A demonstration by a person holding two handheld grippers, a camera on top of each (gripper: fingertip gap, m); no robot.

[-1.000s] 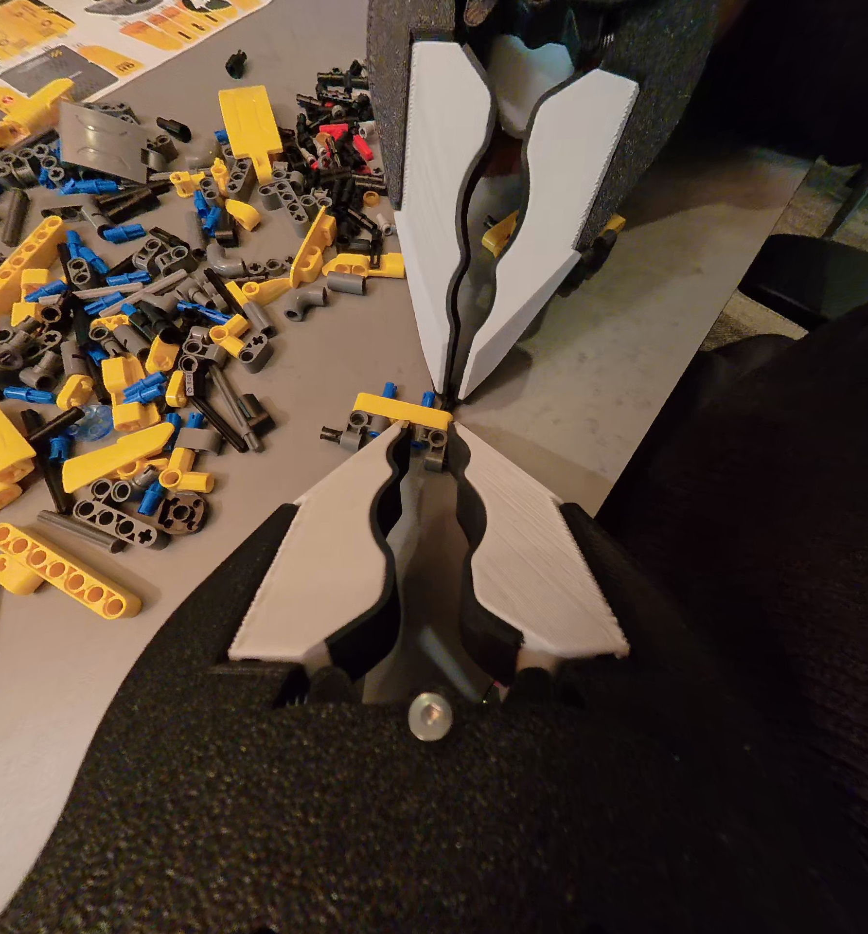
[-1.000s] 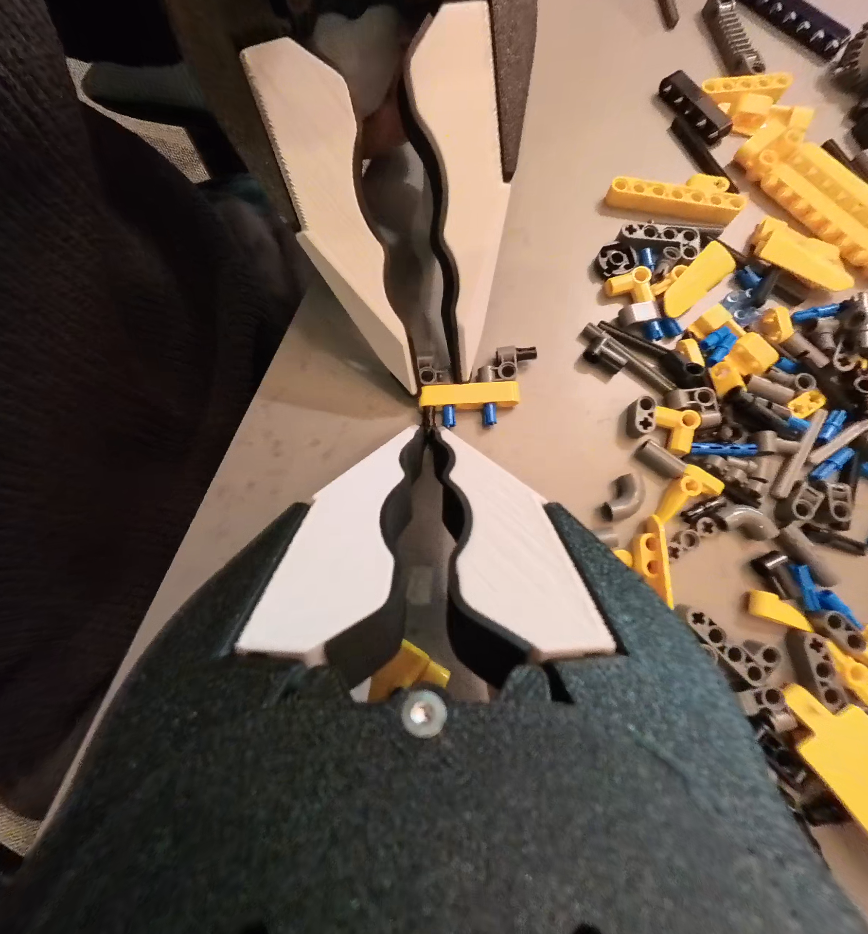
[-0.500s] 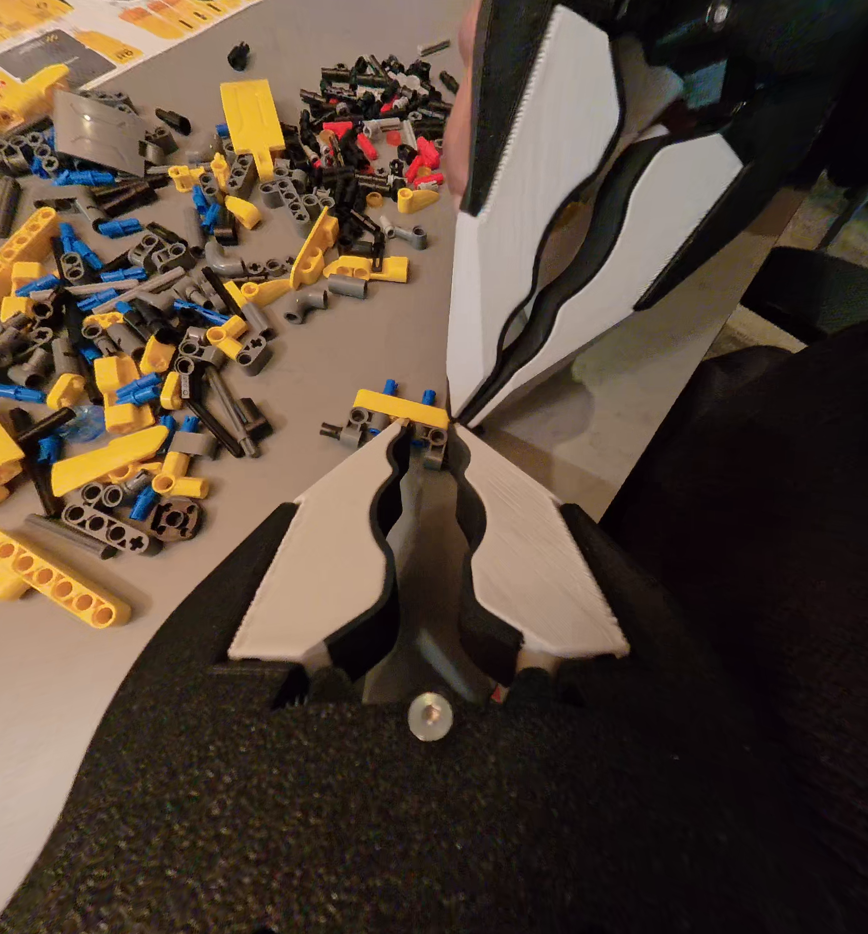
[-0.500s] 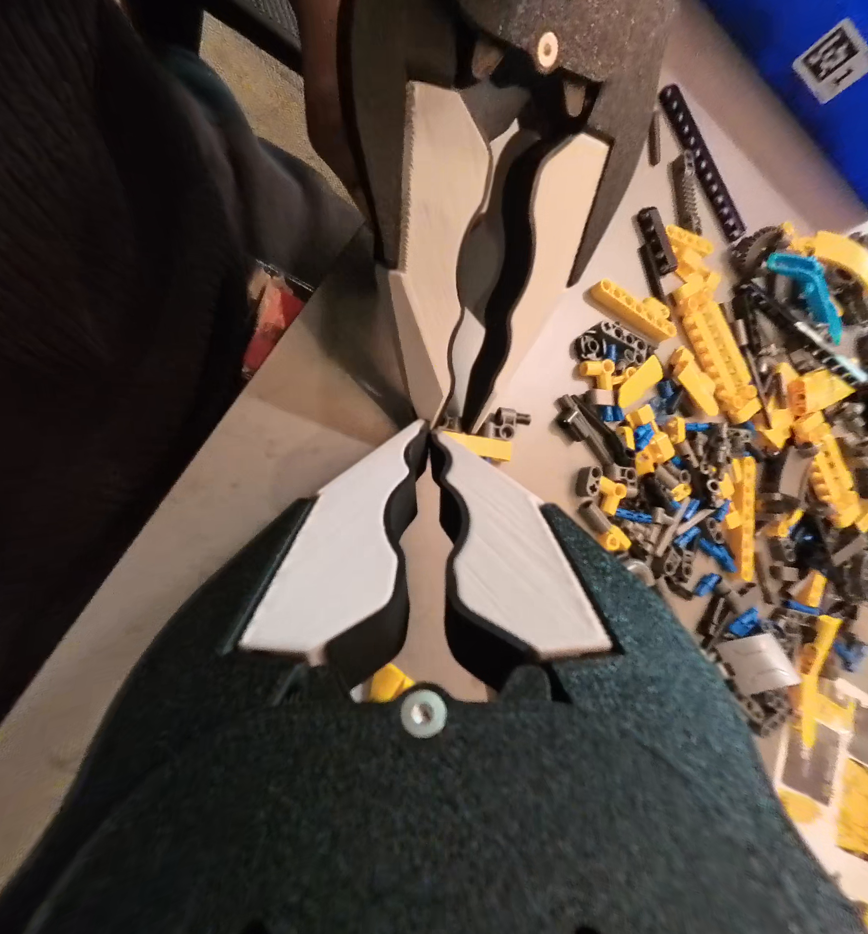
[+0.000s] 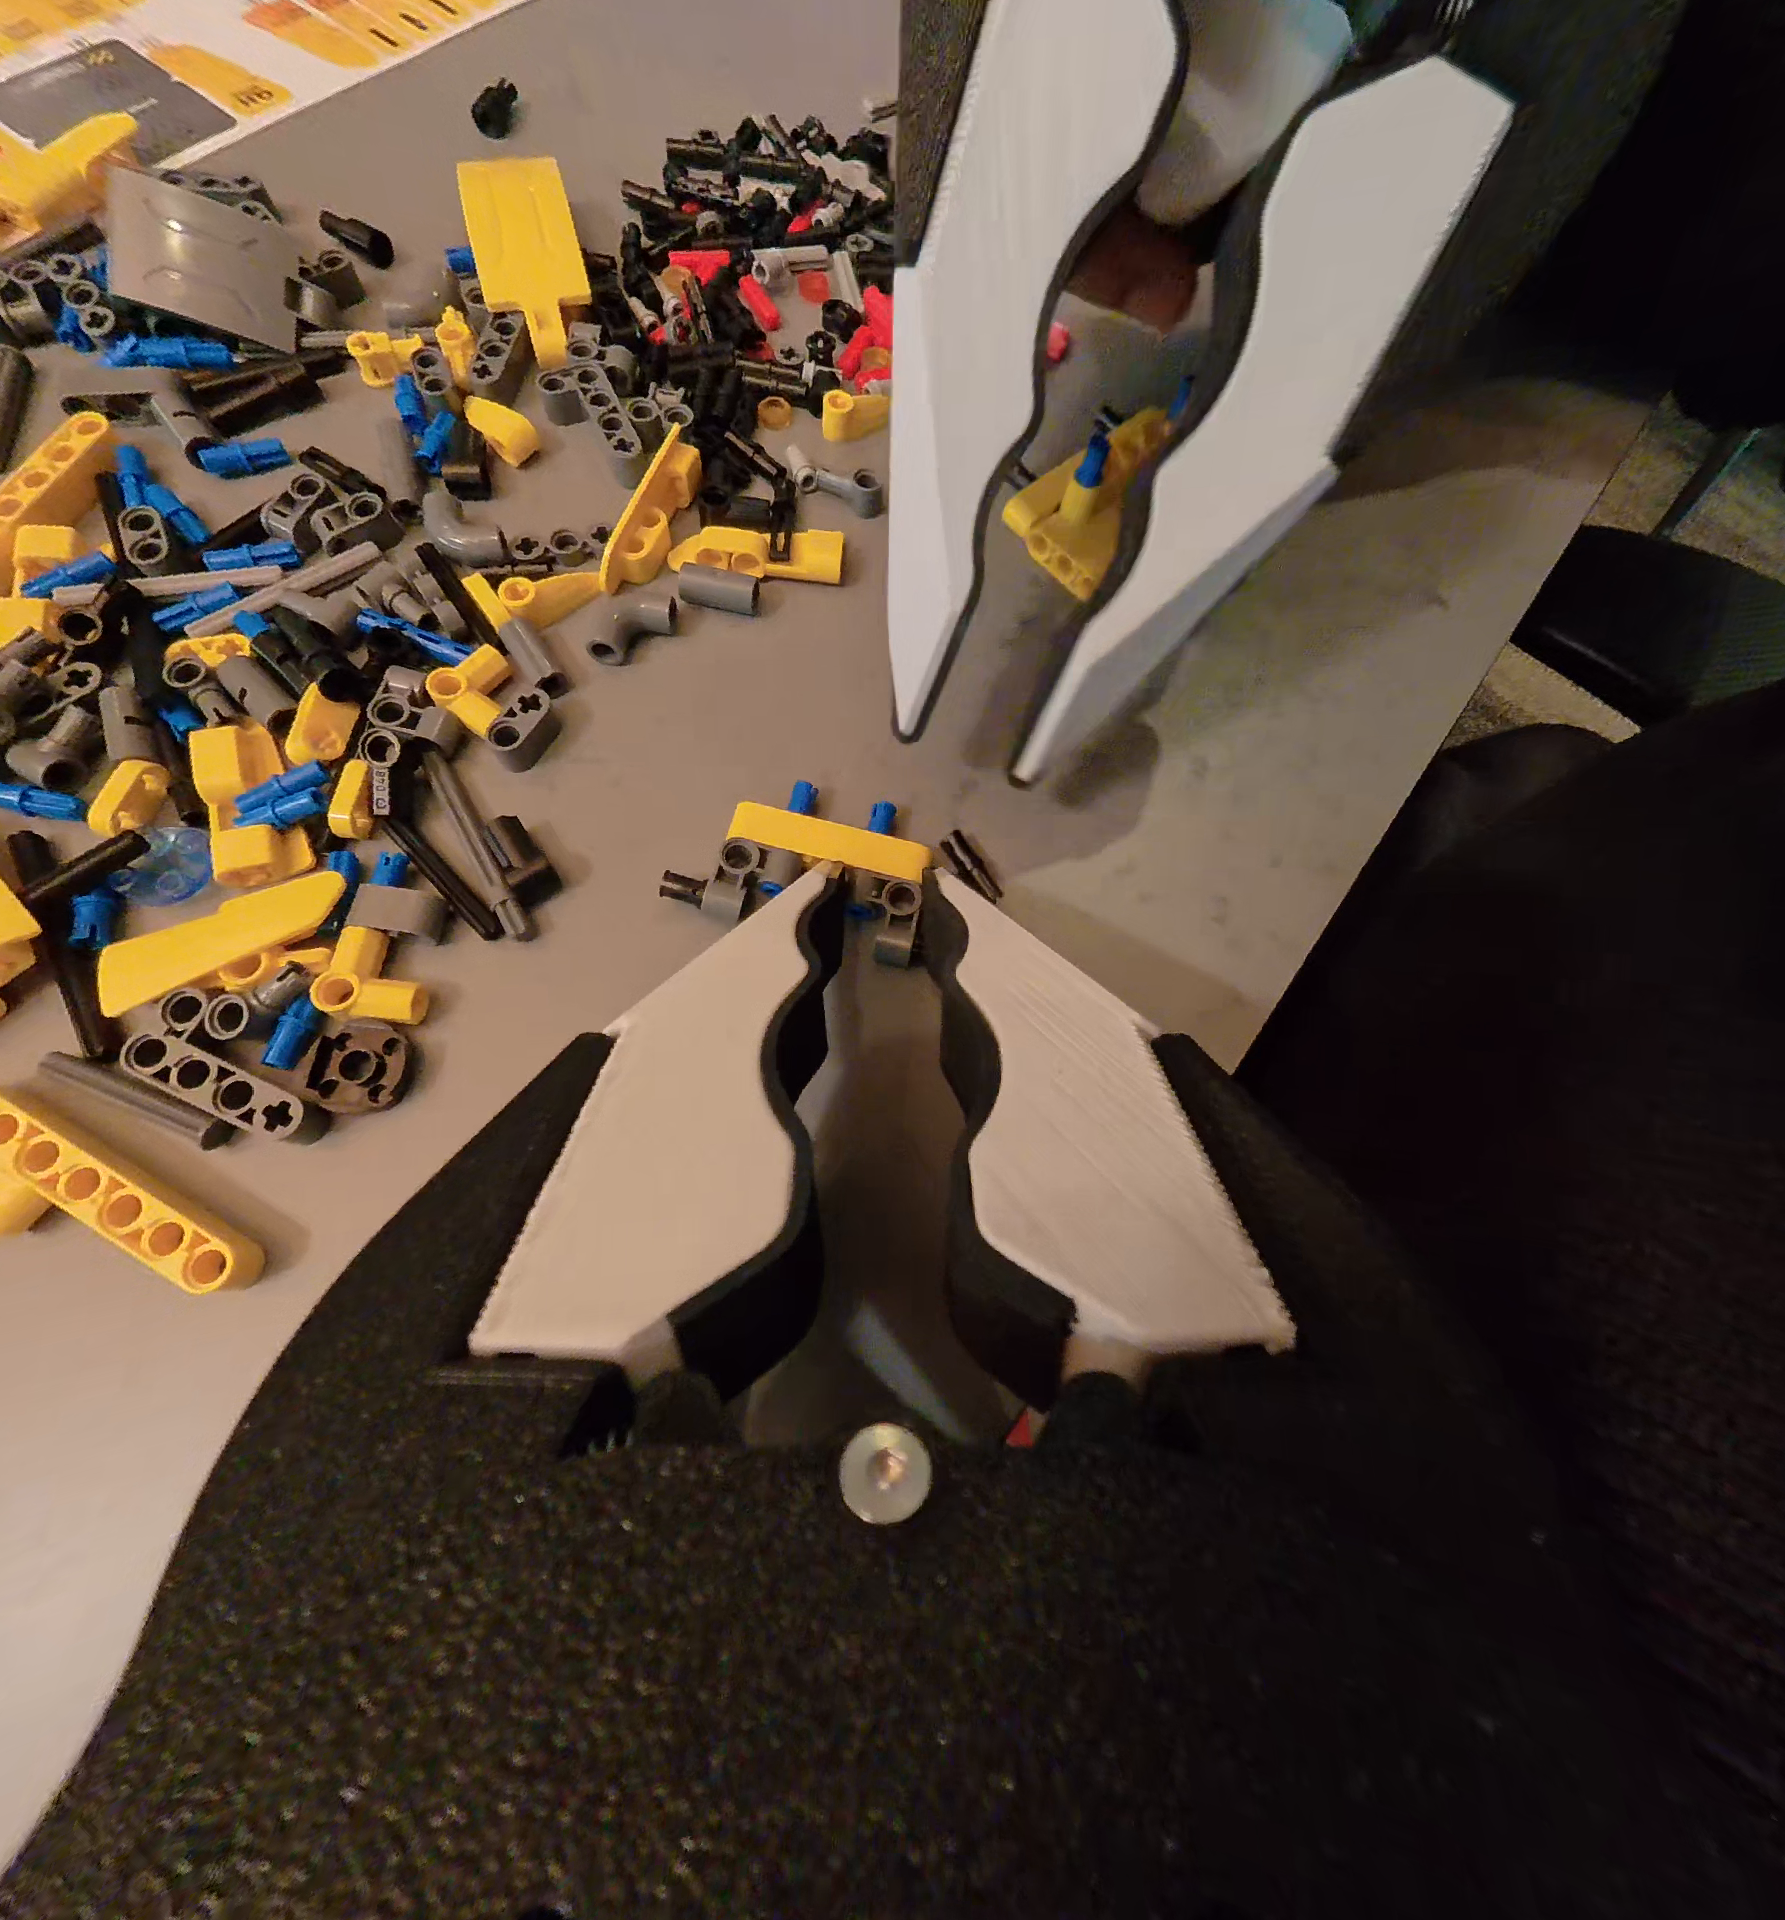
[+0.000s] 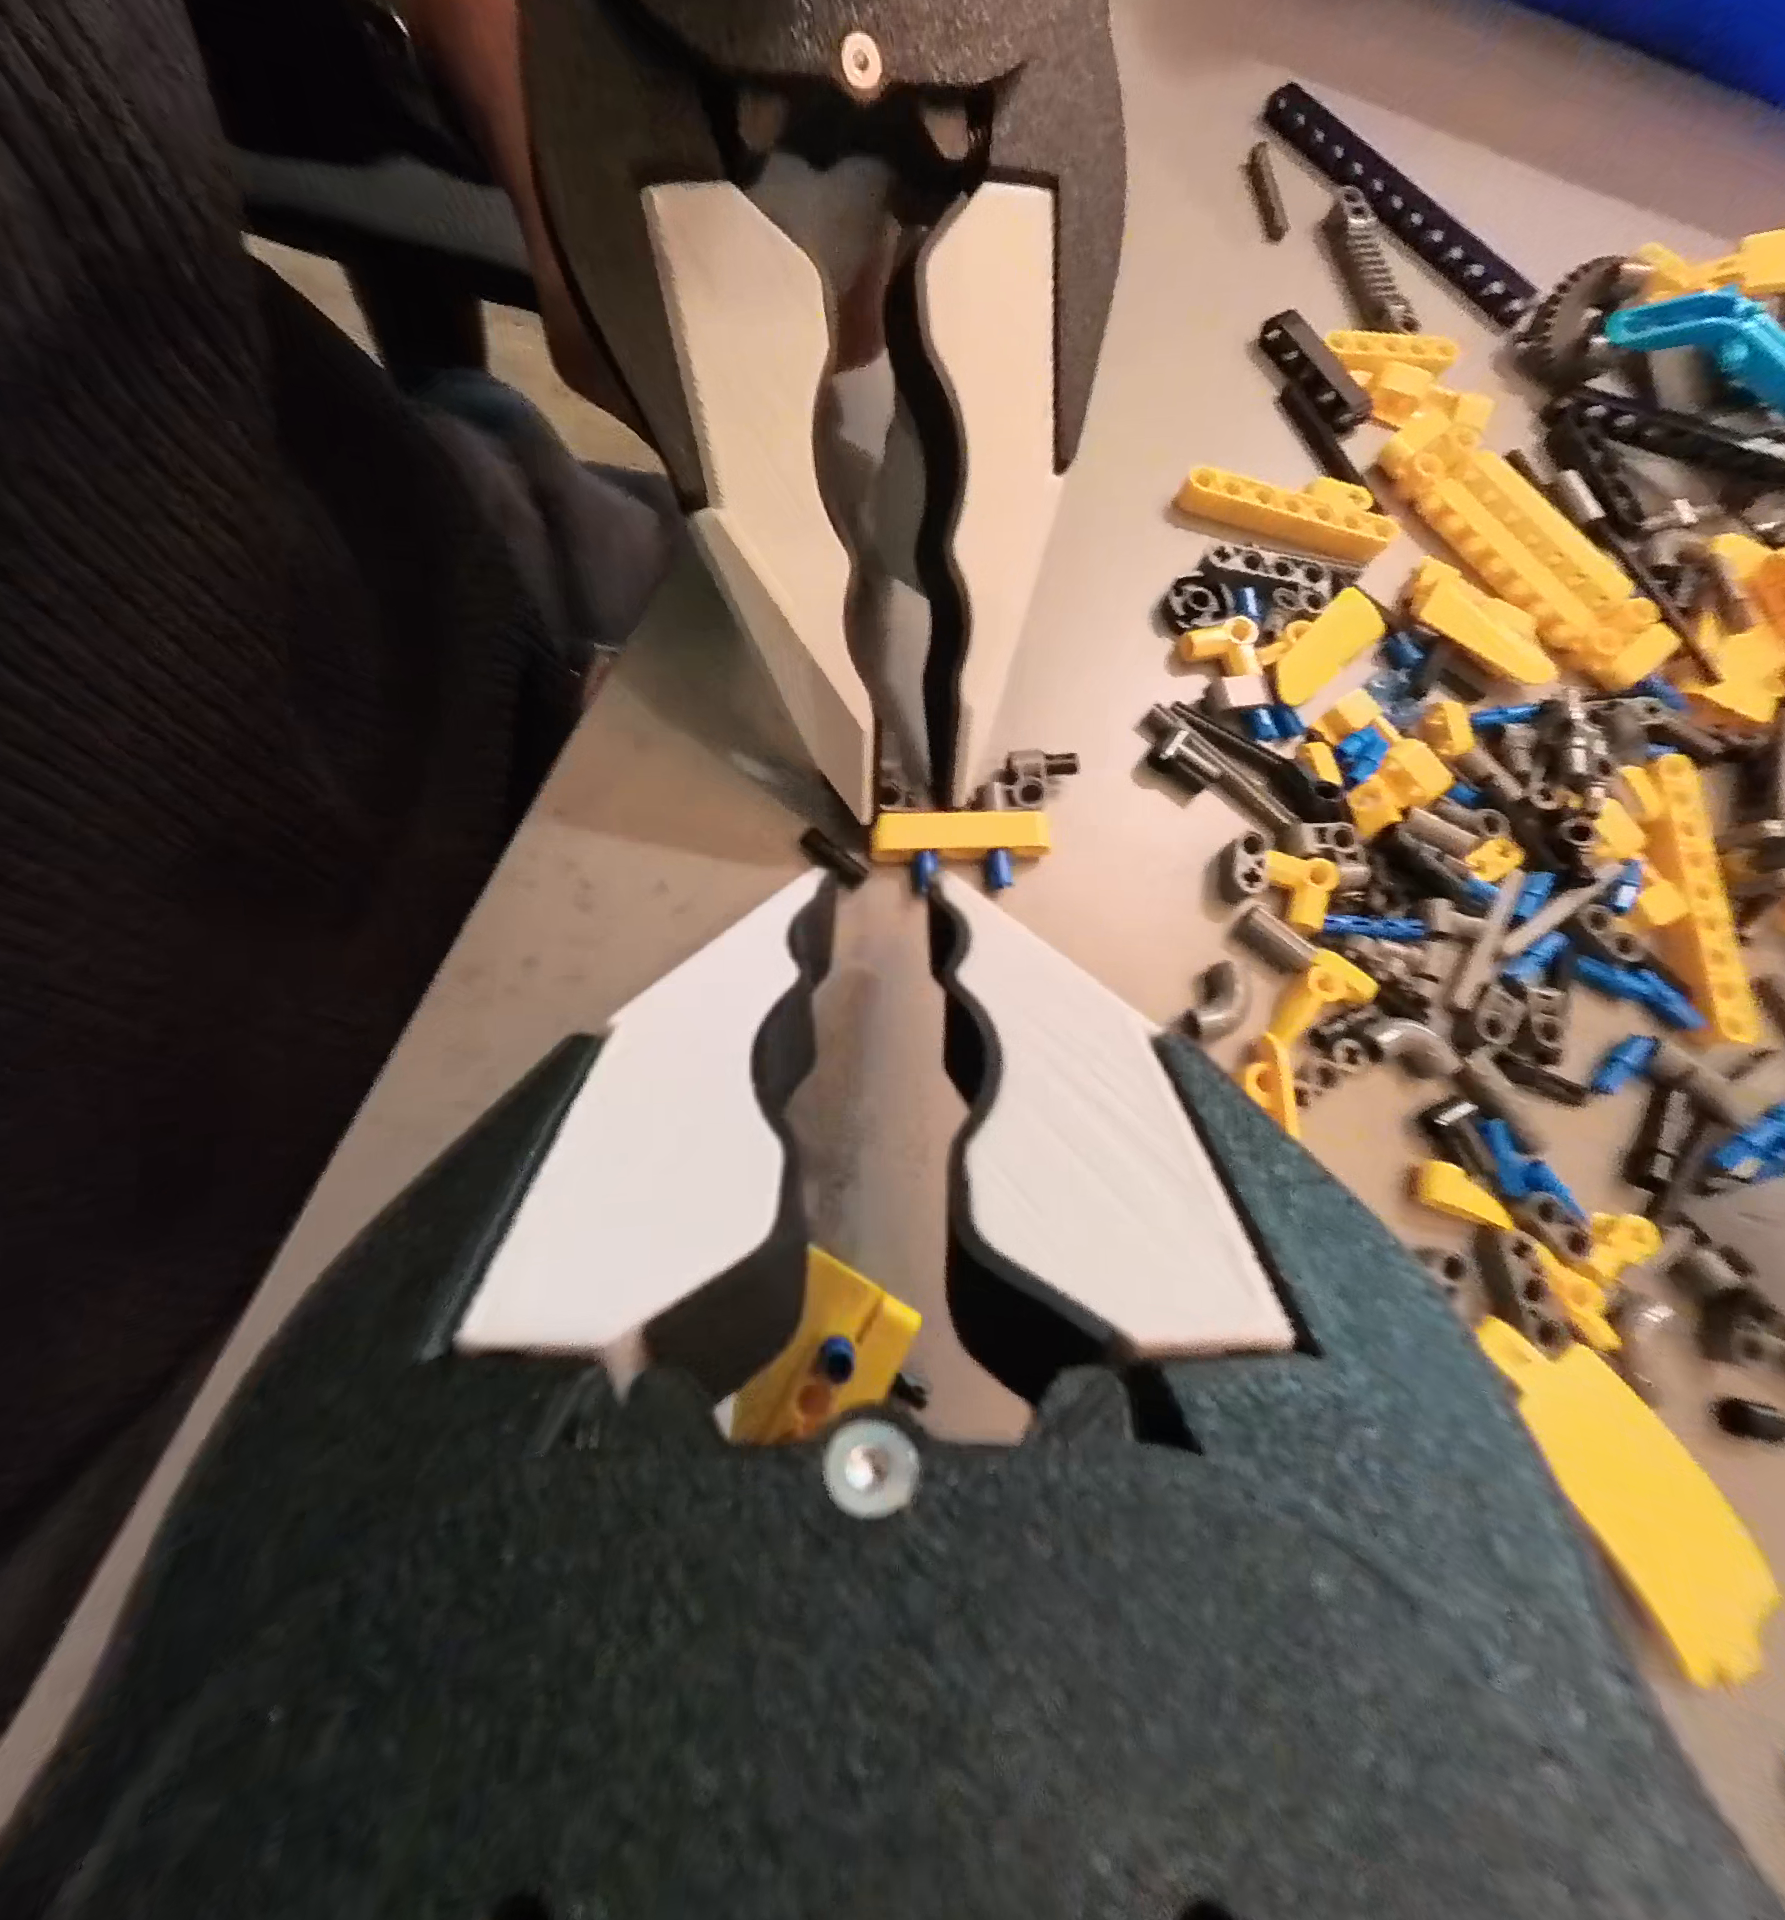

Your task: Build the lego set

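Observation:
A small assembly, a yellow beam [image 5: 831,836] with blue pins and grey connectors, lies on the grey table [image 5: 722,727] near its edge. My left gripper [image 5: 880,881] is shut on one of its grey connectors [image 5: 896,912]. In the right wrist view the left gripper [image 6: 914,795] comes from above onto the yellow beam [image 6: 955,833]. My right gripper [image 6: 880,888] is open and empty, just short of the beam; it also shows in the left wrist view [image 5: 961,753]. A short black pin [image 6: 831,854] lies loose at the beam's end, also seen in the left wrist view [image 5: 971,862].
A wide pile of loose yellow, grey, black and blue parts [image 5: 348,623] covers the table [image 6: 1490,883]. A yellow angled part [image 6: 826,1340] lies under my right gripper. A printed sheet [image 5: 88,73] lies at the back. A person's dark clothing [image 5: 1542,1143] is at the table edge. The grippers are tip to tip, or close to it.
My right gripper was shut on the black pin at the beam's end. It has opened and drawn back a little, and the pin now lies on the table. The left gripper has kept its hold.

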